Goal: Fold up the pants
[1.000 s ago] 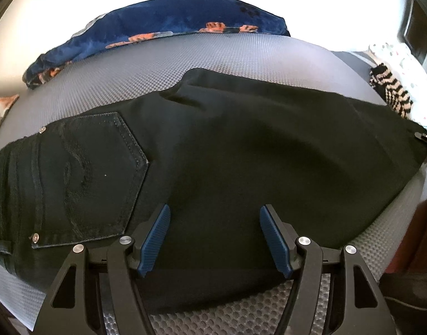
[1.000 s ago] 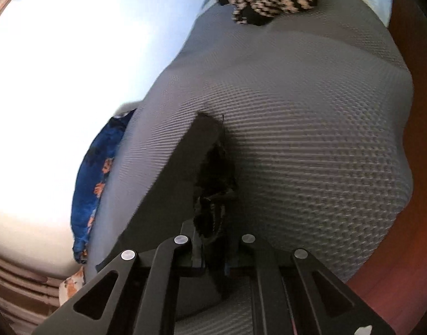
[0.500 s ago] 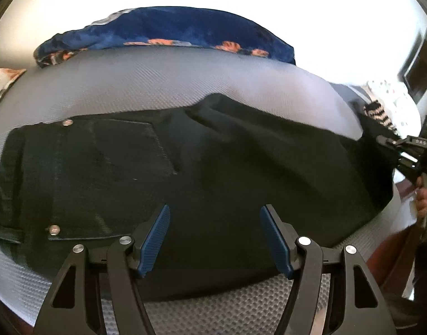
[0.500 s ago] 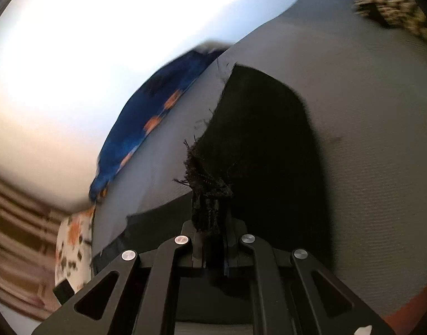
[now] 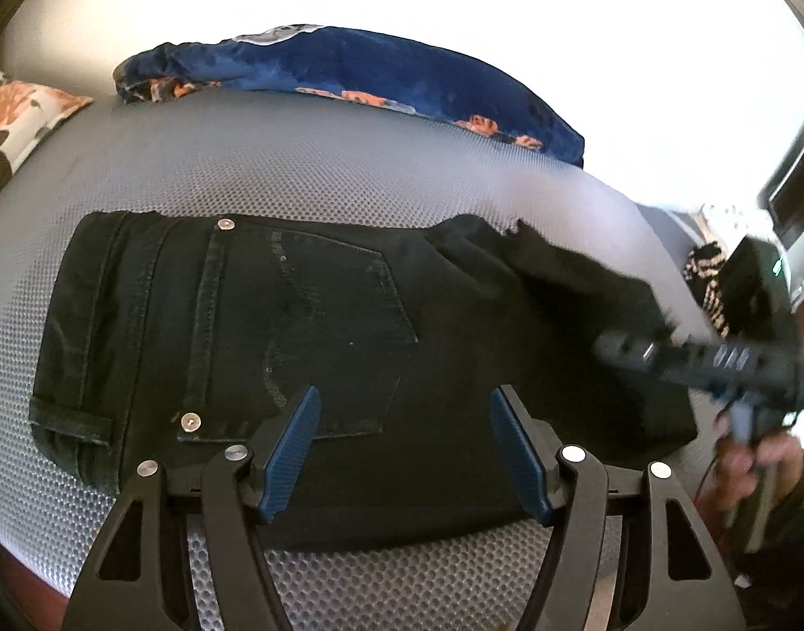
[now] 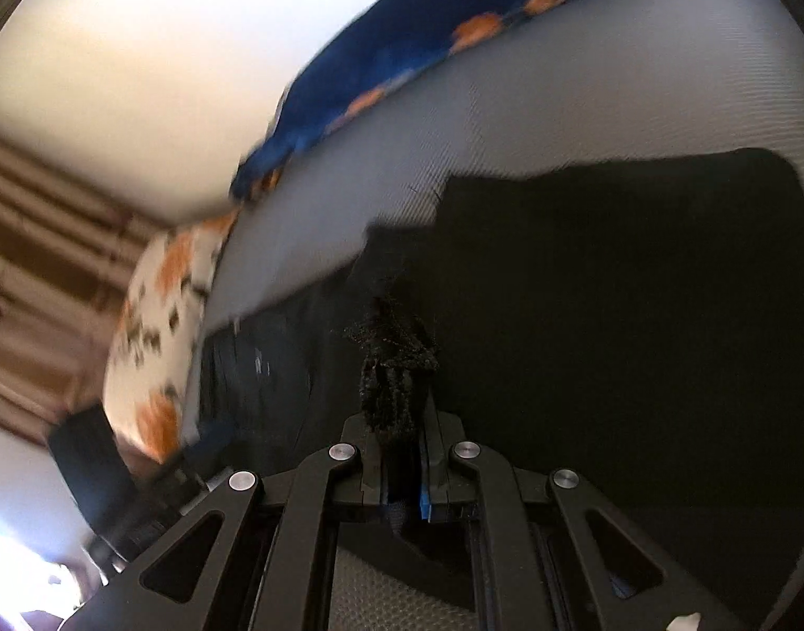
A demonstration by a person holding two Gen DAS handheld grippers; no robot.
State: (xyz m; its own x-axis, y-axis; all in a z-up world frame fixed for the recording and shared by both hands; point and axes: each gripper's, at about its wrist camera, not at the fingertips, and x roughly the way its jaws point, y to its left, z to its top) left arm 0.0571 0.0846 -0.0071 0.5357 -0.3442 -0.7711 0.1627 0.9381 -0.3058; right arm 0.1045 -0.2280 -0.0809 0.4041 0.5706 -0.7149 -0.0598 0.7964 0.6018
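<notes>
Black pants lie flat on a grey mesh bed surface, waistband to the left, back pocket up. My left gripper is open and empty, hovering over the near edge below the pocket. My right gripper is shut on the frayed hem of the pant legs and holds it above the rest of the pants. In the left wrist view the right gripper shows blurred at the right, with the leg end doubled back over the thigh.
A blue floral garment lies along the far edge of the bed. A white and orange pillow sits at far left. A striped black-and-white cloth lies at the right. The bed's near edge runs just under my left gripper.
My right gripper has carried the hem leftward over the pants, toward the waistband, folding the legs back. My left gripper has shifted, bringing the pocket and waistband more to centre.
</notes>
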